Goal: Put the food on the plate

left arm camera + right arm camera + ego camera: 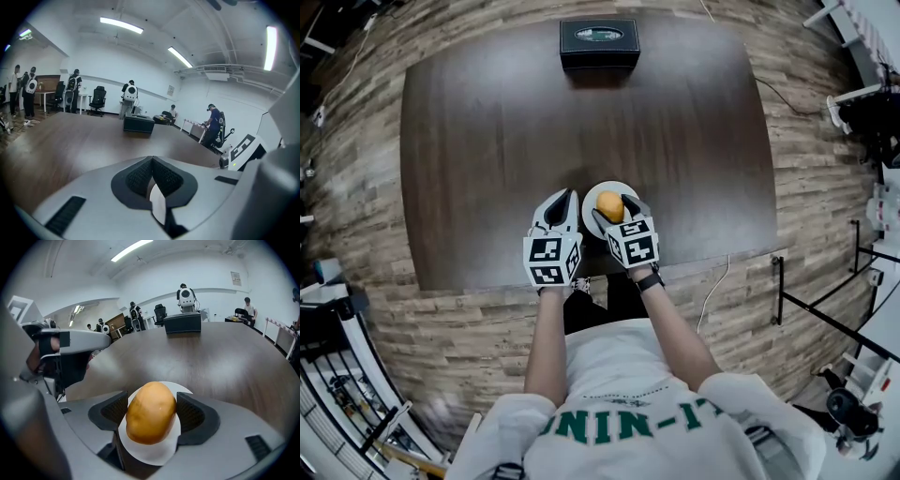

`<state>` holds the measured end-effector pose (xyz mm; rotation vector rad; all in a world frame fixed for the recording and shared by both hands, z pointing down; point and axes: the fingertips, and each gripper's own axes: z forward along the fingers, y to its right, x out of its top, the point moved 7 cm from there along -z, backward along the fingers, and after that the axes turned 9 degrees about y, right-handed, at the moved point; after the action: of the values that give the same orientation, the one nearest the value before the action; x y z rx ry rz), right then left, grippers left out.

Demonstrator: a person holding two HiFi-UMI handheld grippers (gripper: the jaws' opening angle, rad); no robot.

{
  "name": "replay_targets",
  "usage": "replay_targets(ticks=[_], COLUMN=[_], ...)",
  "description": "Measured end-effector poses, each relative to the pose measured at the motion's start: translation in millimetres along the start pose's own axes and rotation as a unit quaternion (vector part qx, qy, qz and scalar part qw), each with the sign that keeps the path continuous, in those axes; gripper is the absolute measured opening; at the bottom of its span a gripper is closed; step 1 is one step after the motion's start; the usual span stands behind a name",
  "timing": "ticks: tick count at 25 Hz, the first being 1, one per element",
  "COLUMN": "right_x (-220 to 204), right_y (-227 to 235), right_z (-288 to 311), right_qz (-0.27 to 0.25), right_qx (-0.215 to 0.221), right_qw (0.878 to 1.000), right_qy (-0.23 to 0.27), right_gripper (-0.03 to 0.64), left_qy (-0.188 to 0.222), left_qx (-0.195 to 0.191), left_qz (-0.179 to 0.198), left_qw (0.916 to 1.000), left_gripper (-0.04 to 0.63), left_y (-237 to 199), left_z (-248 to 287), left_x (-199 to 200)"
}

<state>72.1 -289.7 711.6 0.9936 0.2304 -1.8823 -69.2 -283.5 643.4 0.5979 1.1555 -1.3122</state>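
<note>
A person in a white shirt (619, 394) stands at the near edge of a dark wooden surface (487, 141), holding a tool in each hand. The two tools sit side by side, close to that near edge.

The right tool (616, 212) is clenched on a yellow-brown potato (610, 202). In the right gripper view its black ribbed pads (190, 413) touch the potato (151, 413) on both sides, with the jaws spread wide to take it. The potato is directly over a small white plate (590, 212), whose rim (154, 453) shows beneath and around it. I cannot tell whether the potato rests on the plate or hangs just above it. There is a dark watch (649, 279) on the right wrist.

The left tool (571, 195) is just to the left of the plate and holds nothing. In the left gripper view, this tool (152, 176) has its jaws pressed together, pad against pad. A white sliver shows under them, but I cannot tell what it is.

A black box (599, 43) sits at the middle of the far edge of the surface, well apart from the plate. The left gripper view shows the same box (138, 124) far across the bare wood.

The floor (825, 141) around the surface is pale wood plank. Beyond the surface, several people (129, 93) stand among office chairs (97, 98) under long ceiling lights (121, 25).
</note>
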Motion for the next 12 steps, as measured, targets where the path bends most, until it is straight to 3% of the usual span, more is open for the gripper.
replay_targets(ticks=[3,7,12], right_x=[-3,-2,12], right_y=[-2,-3,2], right_z=[1,0,-10], right_qz=[-0.004,-0.014,-0.013], right_qx=[0.003,0.005,-0.011], right_qw=[1.0,1.0,1.0], right_qy=[-0.008,-0.024,0.002], right_gripper=[0.331,0.428,0.437], left_qy=[-0.001,0.001,0.008], left_qx=[-0.001,-0.004,-0.002], left_qz=[-0.001,-0.003,-0.009], left_qw=[1.0,1.0,0.9999], left_gripper=[0.014,0.012,0.012], left_y=[1,1,0], left_z=[-3,-3,-4], left_x=[-1,2,12])
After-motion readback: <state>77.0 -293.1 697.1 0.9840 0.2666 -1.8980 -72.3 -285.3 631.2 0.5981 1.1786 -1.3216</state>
